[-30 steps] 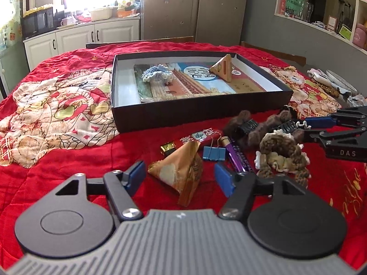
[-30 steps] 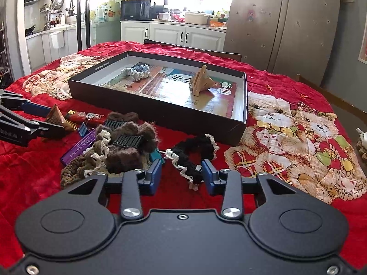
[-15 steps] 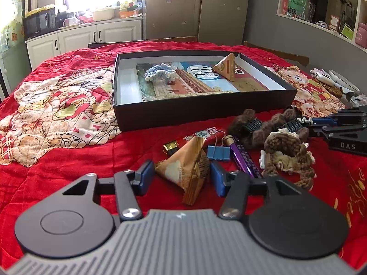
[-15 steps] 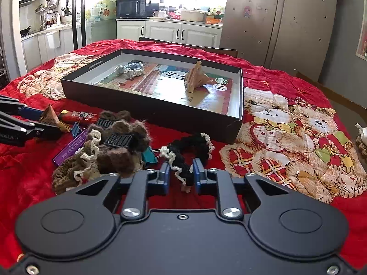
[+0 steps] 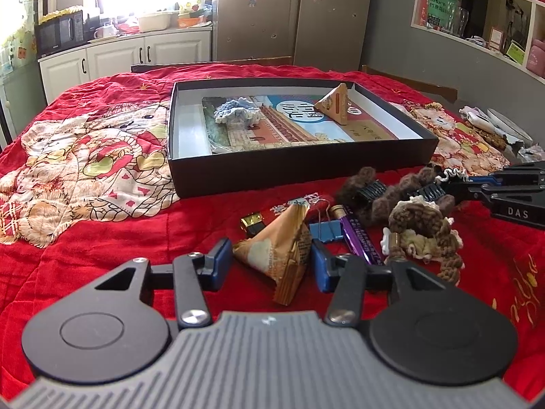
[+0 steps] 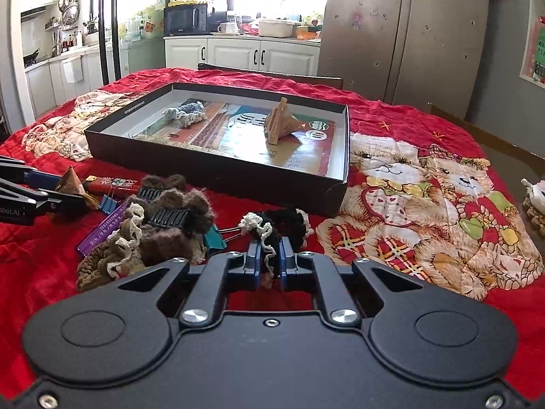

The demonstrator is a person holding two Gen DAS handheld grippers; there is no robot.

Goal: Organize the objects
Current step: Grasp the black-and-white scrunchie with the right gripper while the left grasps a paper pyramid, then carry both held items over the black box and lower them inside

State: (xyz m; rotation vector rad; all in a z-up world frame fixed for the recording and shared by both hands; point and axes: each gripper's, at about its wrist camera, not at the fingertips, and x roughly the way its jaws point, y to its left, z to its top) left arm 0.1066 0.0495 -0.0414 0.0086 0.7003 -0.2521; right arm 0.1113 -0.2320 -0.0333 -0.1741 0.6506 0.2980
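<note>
Partly claw-hidden black scrunchie (image 6: pixel 272 225)

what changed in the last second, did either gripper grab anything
Both closed in. The right gripper shut on the black crocheted scrunchie; the left gripper's fingers narrowed onto the triangular snack packet. Neither thing is lifted. The black box, its contents and the remaining pile stayed put.

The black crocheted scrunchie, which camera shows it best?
The right wrist view: the black crocheted scrunchie lies close and central, pinched in the right tongs. The left wrist view shows only its white frill by those tongs.
</note>
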